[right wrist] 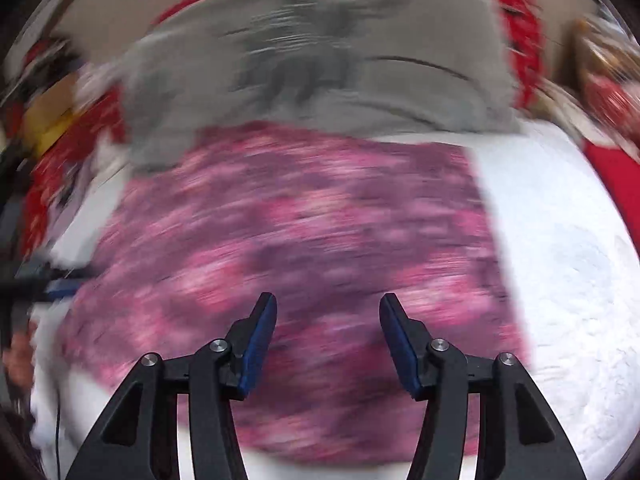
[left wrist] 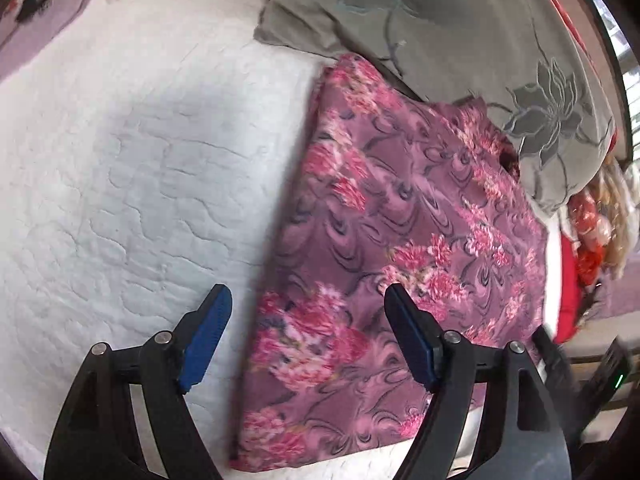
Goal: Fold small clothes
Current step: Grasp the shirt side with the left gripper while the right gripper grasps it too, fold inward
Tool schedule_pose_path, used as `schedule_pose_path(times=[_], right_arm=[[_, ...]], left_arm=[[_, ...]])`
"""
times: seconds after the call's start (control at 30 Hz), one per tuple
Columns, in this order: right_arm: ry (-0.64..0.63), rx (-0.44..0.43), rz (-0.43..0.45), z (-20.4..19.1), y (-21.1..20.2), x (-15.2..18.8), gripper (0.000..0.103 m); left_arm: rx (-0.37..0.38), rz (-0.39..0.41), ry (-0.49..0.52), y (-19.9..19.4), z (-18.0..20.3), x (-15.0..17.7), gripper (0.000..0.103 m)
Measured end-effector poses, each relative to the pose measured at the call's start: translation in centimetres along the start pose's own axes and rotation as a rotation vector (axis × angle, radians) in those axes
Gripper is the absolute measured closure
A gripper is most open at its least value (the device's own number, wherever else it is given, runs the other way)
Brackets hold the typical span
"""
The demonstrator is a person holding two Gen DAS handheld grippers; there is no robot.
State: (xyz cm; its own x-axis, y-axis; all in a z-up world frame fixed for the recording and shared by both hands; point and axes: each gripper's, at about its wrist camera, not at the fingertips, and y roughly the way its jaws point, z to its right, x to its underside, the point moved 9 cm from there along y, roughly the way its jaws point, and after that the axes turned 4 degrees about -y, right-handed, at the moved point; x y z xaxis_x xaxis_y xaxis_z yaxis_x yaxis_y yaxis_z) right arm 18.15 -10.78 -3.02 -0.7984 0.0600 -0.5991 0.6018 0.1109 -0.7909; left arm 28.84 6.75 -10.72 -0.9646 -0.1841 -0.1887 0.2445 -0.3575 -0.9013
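Note:
A purple garment with pink flower print (left wrist: pixel 400 232) lies folded flat on a white quilted bedspread (left wrist: pixel 120 160). My left gripper (left wrist: pixel 306 296) is open and empty, hovering over the garment's left edge: its left finger is over the quilt, its right finger over the cloth. In the right wrist view, which is motion-blurred, the same garment (right wrist: pixel 304 232) fills the middle. My right gripper (right wrist: pixel 328 304) is open and empty above its near part. The other gripper (right wrist: pixel 60 284) shows blurred at the left edge of that view.
A grey pillow with a dark flower pattern (left wrist: pixel 460 40) lies behind the garment, touching its far edge; it also shows in the right wrist view (right wrist: pixel 320 60). Red patterned fabrics (left wrist: pixel 588 232) lie at the right. The white quilt (right wrist: pixel 560 260) extends beside the garment.

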Motion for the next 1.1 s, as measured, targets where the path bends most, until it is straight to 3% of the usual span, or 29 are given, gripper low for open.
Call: schedule_pose_path(times=[0.17,0.33,0.5,0.53,0.6,0.73,0.8,0.83,0.87,1.1], right_arm=[[-0.270,-0.169,-0.058,-11.8,0.2,2.7,0.046],[-0.629,-0.205,-0.029,-22.3,0.3,6.3,0.042],[-0.837,-0.122,0.047,-27.5,1.0,8.5,0.040],[-0.859,-0.090,0.081,-28.0,1.1,8.4,0.035],[-0.872,-0.003,0.158,-28.4,1.3,7.6,0.025],[-0.820,0.093,0.201,-28.5,2.5,5.2,0.026],[-0.826,0.130,0.221,-28.8,2.8,4.7,0.043],[-0.839,0.141,0.214,-28.8,3.5,4.4,0.072],[-0.850,0.148,0.198,-28.6,3.9,4.3,0.094],[-0.730,0.123,0.310,-25.8,0.5,1.4,0.093]], left_arm=[[0.073,-0.027,-0.066,-1.0,-1.6,-2.2,0.024],[0.072,-0.051,-0.054,-1.0,-3.0,-3.2,0.024],[0.072,-0.071,-0.031,-1.0,-3.5,-3.7,0.024],[0.073,-0.078,-0.024,-0.9,-3.5,-3.7,0.024],[0.067,-0.092,-0.006,-1.0,-3.7,-3.6,0.024],[0.081,-0.129,0.026,-0.4,-2.7,-3.9,0.024],[0.115,-0.149,0.031,-0.1,-1.9,-4.1,0.024],[0.131,-0.168,0.035,0.1,-1.3,-4.2,0.024],[0.141,-0.185,0.038,0.5,-0.8,-4.3,0.024],[0.149,-0.244,0.095,3.3,3.8,-4.5,0.024]])
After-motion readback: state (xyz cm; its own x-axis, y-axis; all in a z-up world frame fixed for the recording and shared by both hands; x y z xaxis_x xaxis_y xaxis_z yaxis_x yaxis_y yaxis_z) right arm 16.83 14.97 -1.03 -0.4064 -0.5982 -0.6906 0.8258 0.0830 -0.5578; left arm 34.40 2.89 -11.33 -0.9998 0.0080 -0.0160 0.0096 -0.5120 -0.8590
